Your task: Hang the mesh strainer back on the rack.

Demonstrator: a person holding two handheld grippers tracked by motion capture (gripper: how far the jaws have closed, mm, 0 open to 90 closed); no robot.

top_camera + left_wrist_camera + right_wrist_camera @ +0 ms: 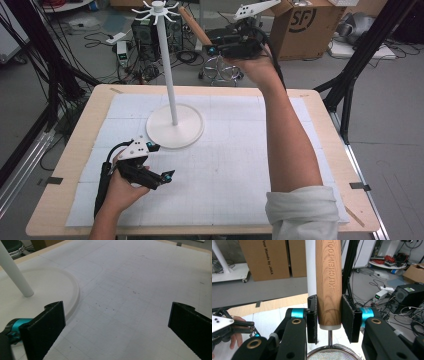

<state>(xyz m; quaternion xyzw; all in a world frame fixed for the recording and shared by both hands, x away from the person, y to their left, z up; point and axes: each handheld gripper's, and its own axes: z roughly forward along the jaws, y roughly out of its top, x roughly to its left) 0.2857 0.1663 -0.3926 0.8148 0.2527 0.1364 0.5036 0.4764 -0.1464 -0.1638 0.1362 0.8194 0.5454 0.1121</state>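
Observation:
A wooden handle (194, 25) stamped KITCHEN TOOL (329, 277) belongs to a wire-mesh strainer (222, 70), whose mesh bowl (332, 353) hangs below the jaws. My right gripper (215, 50) (329, 307) is shut on that handle, raised high beside the hooked top (159, 11) of a white stand. The stand's pole (167, 65) (311, 267) rises from a round base (175, 127) (50, 287) on the white mat. My left gripper (167, 176) (117, 310) rests low near the base, jaws wide open with nothing between them.
The table's wooden rim (75, 150) frames the white mat (235, 165). Beyond the far edge lie a cardboard box (310, 25), a computer tower (145, 32) and cables on the floor. Black frame posts (360, 55) stand at both sides.

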